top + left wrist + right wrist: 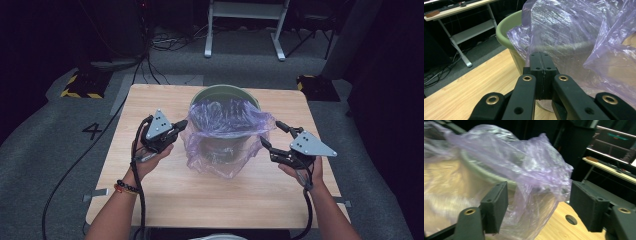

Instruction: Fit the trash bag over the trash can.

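Bin: a green round bin [225, 92] stood on the far middle of the wooden table [165, 200], its far rim bare and the rest under plastic; in the left gripper view its green rim [506, 27] curved away to the left of the jaws.
Bag: a thin purple plastic bag [227, 130] was draped loosely over the bin's mouth and down its near side, crumpled and see-through, with its lower folds reaching the tabletop in front of the bin.
Left gripper: the left gripper [181, 124] sat at the bag's left edge, held in the person's left hand [147, 160]. In the left gripper view its jaws were pressed flat together, tips against the purple film [564, 32]; whether any plastic was caught between them could not be told.
Right gripper: the right gripper [272, 135] was just beside the bag's right edge, held in the right hand [305, 172], jaws spread wide. In the right gripper view the hanging plastic [529, 170] lay between and beyond the two pads, touching neither clearly; that view was somewhat blurred.
Table: light wood, bare around the bin, with a small round hole [571, 219] near the right jaw.
Surroundings: grey carpet, cables, a white table frame [245, 20] at the far side.
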`<action>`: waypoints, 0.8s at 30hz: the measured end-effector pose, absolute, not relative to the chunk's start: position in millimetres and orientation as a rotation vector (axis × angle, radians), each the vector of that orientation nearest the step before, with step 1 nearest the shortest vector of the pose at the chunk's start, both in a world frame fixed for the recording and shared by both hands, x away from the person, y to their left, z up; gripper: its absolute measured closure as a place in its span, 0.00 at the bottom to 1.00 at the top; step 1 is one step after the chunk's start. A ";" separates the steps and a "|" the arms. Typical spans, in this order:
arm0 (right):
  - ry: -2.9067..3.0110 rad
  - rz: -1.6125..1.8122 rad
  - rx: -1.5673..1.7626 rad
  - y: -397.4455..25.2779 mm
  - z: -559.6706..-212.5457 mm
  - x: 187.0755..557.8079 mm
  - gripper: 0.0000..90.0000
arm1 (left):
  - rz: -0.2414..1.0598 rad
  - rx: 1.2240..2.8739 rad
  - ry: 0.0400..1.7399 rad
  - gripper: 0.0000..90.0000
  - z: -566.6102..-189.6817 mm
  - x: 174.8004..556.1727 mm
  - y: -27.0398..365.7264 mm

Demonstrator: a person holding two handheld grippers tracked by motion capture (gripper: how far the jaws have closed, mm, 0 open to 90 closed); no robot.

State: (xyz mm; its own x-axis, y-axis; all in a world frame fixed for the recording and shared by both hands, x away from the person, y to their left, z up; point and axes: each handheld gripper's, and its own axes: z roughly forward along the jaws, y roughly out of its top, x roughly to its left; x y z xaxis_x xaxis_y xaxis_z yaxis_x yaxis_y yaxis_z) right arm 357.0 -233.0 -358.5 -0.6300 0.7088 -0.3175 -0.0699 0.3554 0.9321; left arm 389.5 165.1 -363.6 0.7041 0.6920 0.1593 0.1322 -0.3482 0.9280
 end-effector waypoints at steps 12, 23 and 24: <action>1.900 1.261 0.517 -230.3 -350.3 368.0 0.61 | 0.552 1.868 0.588 0.45 -360.3 376.9 172.2; 1.938 1.274 0.463 -219.6 -343.8 377.6 0.90 | 0.546 1.936 0.480 0.22 -355.4 351.7 147.8; 1.937 1.279 0.461 -218.7 -342.9 377.9 0.92 | 0.586 1.948 0.496 0.32 -354.9 352.1 143.2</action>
State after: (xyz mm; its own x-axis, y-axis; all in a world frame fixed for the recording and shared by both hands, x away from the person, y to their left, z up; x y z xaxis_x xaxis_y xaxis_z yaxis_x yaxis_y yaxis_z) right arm 377.9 -218.7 -342.9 -0.6489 0.6517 -0.3927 -0.1051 0.4344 0.8946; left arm 352.1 143.2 -354.9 0.7985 0.5729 0.1850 0.0881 -0.4152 0.9055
